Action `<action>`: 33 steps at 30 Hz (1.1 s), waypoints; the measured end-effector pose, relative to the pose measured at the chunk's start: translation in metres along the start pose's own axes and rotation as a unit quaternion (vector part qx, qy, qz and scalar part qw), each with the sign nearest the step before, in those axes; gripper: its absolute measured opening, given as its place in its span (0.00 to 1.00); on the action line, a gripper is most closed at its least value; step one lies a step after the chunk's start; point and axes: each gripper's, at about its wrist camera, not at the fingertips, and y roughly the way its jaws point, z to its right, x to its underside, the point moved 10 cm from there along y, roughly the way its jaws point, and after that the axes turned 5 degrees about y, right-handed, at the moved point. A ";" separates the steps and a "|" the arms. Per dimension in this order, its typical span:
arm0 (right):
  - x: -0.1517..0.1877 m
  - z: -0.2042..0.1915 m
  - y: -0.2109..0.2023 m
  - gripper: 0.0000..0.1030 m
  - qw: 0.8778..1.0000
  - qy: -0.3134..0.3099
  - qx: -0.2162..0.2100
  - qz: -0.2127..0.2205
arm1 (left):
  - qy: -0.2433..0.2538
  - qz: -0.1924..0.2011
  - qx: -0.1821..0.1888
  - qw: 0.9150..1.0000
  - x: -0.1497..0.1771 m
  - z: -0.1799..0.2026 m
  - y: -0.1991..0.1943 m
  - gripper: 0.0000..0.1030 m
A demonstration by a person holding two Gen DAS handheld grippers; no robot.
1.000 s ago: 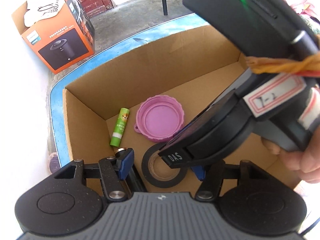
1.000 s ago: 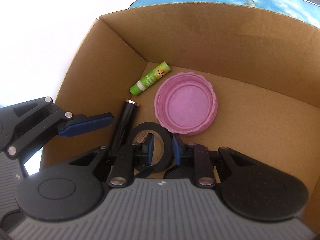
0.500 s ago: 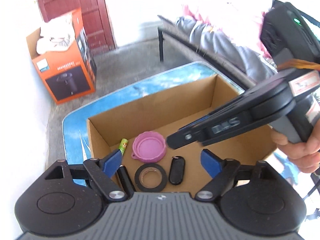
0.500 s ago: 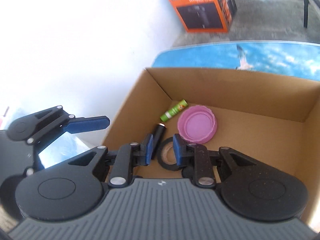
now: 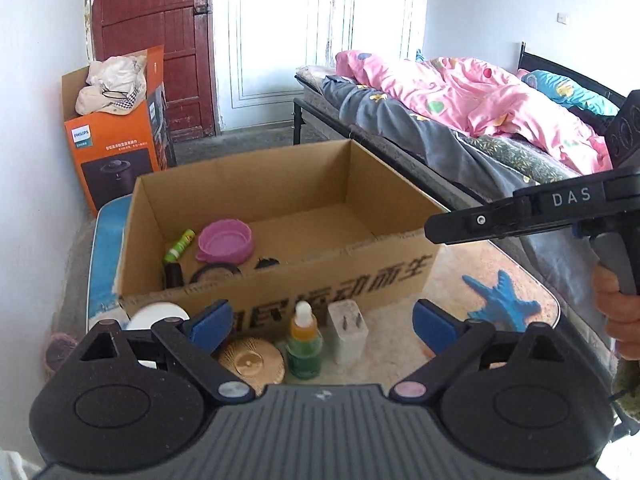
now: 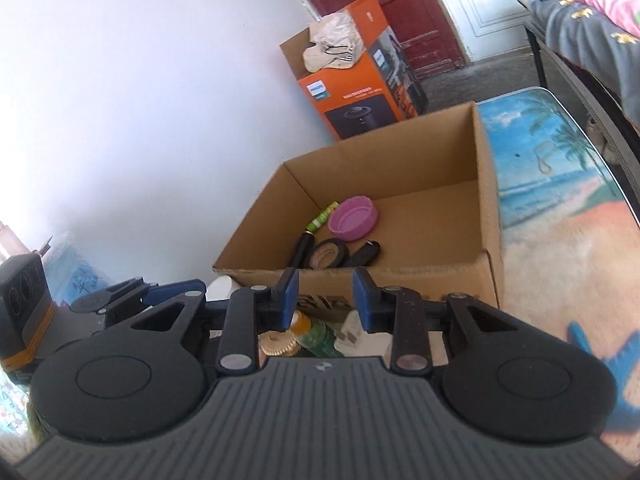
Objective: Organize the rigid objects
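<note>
Both the left gripper and the right gripper hang open and empty near the box, probably ready for the bottle and charger waiting before its near wall.

"PHILIPS" on orange box, "DAS" on right tool, unreadable print on cardboard box
</note>
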 end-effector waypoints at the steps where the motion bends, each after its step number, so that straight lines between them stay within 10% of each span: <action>1: 0.007 0.004 -0.001 0.28 1.000 0.005 0.007 0.000 | 0.001 0.003 -0.006 1.000 0.008 0.004 0.002 0.95; 10: 0.055 0.024 0.033 0.29 0.998 0.053 0.030 -0.023 | 0.016 0.024 -0.020 0.999 0.038 0.048 0.028 0.93; 33: 0.042 0.046 0.121 0.28 0.988 0.128 -0.007 -0.083 | 0.019 -0.010 -0.084 0.996 0.047 0.039 0.096 0.38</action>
